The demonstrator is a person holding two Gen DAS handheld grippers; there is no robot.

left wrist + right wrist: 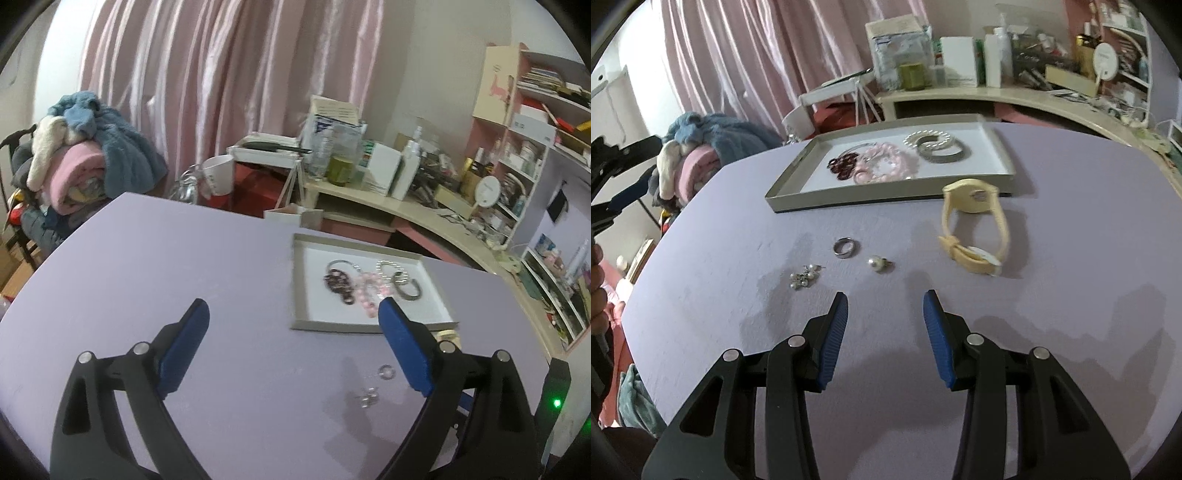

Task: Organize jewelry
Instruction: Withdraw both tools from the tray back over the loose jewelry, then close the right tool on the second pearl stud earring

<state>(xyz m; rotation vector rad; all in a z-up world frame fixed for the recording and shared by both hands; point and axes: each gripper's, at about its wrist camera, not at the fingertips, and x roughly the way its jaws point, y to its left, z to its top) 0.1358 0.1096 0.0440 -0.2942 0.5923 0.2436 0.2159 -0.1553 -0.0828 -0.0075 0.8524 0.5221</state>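
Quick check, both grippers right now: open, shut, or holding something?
Left gripper: wide open, nothing between the jaws.
Right gripper: open, holding nothing, above the table just short of the pearl ring.

A lived-in bedroom at home, by the look of it. Pink curtains [229, 74] hang full length behind the lilac table [166, 266]. Left of the table, a chair [14, 155] is heaped with fleece blankets [92, 147]. Beyond the table's far edge runs a curved desk [417, 210] crowded with bottles, boxes and a jar. At the desk's right end stands a pink shelf unit [524, 122] stuffed with books and toiletries.
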